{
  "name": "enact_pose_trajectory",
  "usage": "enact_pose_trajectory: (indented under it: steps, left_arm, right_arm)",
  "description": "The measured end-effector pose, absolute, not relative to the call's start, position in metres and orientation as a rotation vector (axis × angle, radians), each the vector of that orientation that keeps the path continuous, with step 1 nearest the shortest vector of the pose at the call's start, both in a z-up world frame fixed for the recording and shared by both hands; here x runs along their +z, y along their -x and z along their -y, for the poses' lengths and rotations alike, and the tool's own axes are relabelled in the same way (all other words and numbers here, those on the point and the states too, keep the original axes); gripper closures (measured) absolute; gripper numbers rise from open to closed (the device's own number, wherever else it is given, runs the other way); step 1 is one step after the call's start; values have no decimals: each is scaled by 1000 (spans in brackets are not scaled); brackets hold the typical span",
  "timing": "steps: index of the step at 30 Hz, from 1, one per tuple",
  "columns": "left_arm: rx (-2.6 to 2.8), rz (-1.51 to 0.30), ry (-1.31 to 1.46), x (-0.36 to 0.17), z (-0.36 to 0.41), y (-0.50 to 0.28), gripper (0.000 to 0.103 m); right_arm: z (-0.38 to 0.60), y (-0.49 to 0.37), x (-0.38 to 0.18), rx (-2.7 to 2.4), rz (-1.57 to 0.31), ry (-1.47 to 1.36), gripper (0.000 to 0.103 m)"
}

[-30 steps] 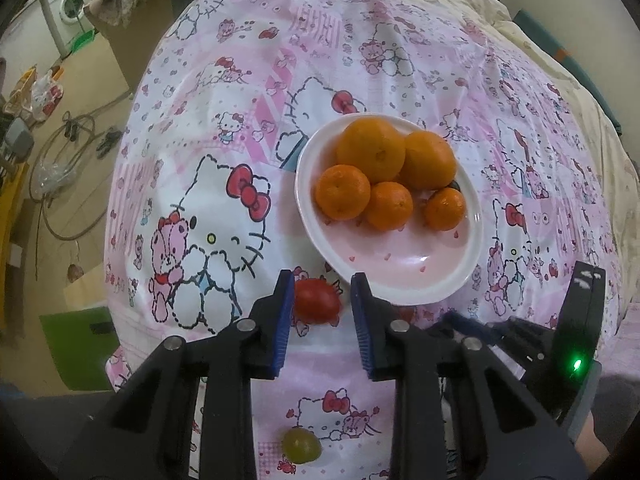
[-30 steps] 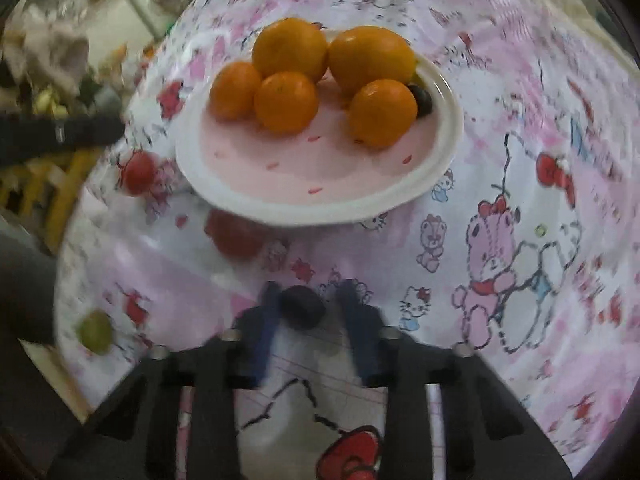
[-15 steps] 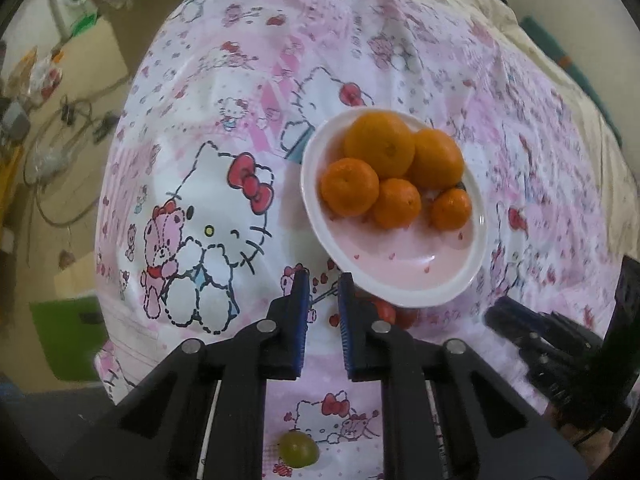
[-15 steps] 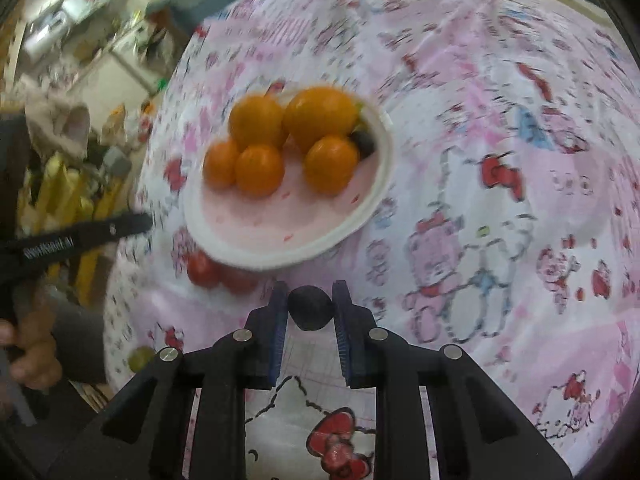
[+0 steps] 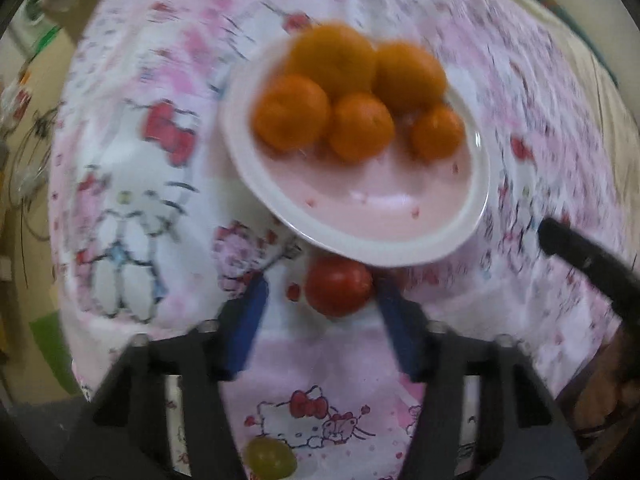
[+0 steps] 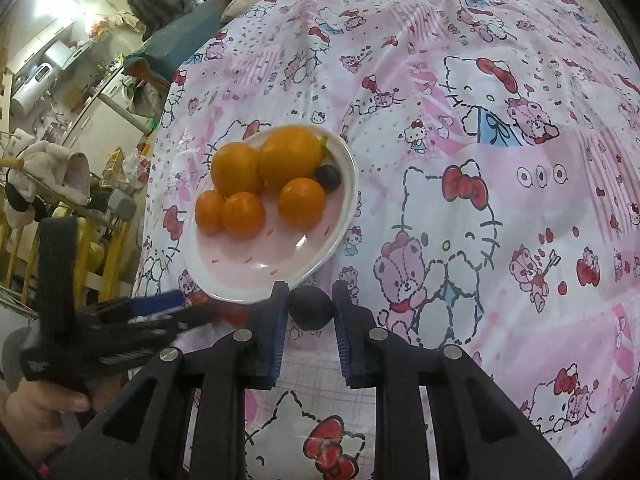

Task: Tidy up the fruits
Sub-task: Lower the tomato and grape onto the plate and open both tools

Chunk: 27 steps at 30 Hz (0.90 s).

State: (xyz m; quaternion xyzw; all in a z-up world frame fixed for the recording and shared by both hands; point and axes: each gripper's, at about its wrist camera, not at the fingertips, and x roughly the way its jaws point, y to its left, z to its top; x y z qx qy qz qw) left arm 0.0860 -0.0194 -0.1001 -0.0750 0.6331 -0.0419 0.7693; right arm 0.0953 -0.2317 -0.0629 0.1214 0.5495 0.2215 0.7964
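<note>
A white plate (image 5: 420, 248) with a pink inside holds several oranges (image 5: 360, 126) on the Hello Kitty cloth. My left gripper (image 5: 320, 292) is open, with a red tomato (image 5: 338, 286) lying between its blue pads at the plate's near rim. A green grape (image 5: 270, 458) lies behind the fingers. My right gripper (image 6: 310, 306) is shut on a dark grape (image 6: 311, 307) and holds it above the cloth near the plate (image 6: 320, 260). Another dark grape (image 6: 328, 177) sits on the plate beside the oranges (image 6: 288, 162).
The left gripper (image 6: 132, 312) and the hand that holds it show at the left of the right wrist view. The bed's edge drops off to a cluttered room floor on the left. The right gripper's finger (image 5: 580, 256) shows at the right of the left wrist view.
My left gripper has opened from shut and moved forward around the red tomato at the plate's rim. My right gripper has lifted the dark grape and drawn back from the plate.
</note>
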Motion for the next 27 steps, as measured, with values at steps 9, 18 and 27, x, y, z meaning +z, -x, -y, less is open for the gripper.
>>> enact_pose_trajectory:
  steps: [9,18,27]
  left_arm:
    - [-114,-1357,160,-94,18,-79,75]
    - [-93,-1205,163,-35,-2,-74,75]
    - [-95,-1204,121,-34,11,-113,75]
  right_arm:
    - [231,-95,-59,495,-1167,-270,80]
    - [228,-106,-40,523,-1140,-266,80]
    - [218,-146,-50,548,-1184,-255,80]
